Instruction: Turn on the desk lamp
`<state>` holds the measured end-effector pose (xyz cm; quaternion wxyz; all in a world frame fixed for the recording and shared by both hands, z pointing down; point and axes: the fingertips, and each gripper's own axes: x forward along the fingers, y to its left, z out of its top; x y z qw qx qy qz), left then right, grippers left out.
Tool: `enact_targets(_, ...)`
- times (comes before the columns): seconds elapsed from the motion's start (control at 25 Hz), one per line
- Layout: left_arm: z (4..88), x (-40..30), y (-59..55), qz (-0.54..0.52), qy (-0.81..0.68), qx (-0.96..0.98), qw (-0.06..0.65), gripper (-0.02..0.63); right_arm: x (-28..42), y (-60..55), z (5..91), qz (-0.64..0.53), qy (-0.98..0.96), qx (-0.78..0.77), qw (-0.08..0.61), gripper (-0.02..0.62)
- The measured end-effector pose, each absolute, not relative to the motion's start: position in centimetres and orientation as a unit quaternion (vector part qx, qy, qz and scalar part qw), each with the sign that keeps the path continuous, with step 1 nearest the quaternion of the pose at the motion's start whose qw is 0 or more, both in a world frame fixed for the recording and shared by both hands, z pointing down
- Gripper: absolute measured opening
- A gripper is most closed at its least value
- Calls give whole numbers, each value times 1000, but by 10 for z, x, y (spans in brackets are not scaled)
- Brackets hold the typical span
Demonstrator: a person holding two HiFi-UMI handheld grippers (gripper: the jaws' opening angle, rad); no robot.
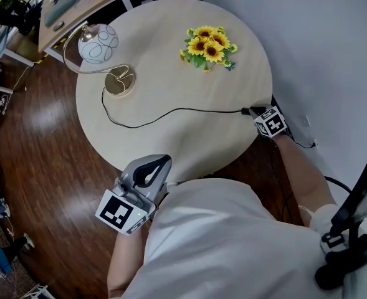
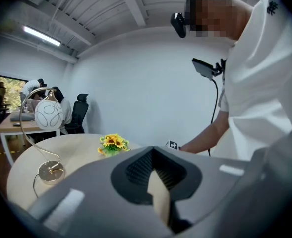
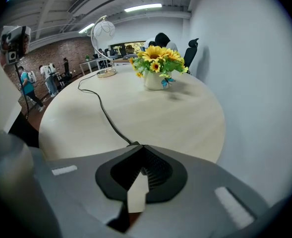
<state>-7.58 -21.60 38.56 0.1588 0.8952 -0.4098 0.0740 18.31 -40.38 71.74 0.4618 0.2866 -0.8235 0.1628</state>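
Both grippers are seen closed — the right gripper (image 1: pixel 258 113) is set at the cord's (image 1: pixel 171 112) switch (image 1: pixel 247 111), the left gripper (image 1: pixel 161 162) empty off the table (image 1: pixel 171 73). No glow is shown by the lamp (image 1: pixel 98 44) — switching is judged not yet done.

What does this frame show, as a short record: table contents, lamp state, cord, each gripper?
table: round pale wooden table
lamp: desk lamp, white globe shade, brass base, far left, not visibly lit
flowers: yellow sunflower bunch, far side
cord: thin black cord, from lamp base to right edge
left gripper: jaws together, empty, off the table's near edge
right gripper: jaws together, tips at the cord's near end
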Motion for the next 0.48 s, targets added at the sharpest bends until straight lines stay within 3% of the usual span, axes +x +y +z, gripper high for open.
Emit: enact_targets(0.48, 387, -78, -217, 73, -414, 892, 163, 17, 182, -402, 724, 174, -818, 280, 471, 3)
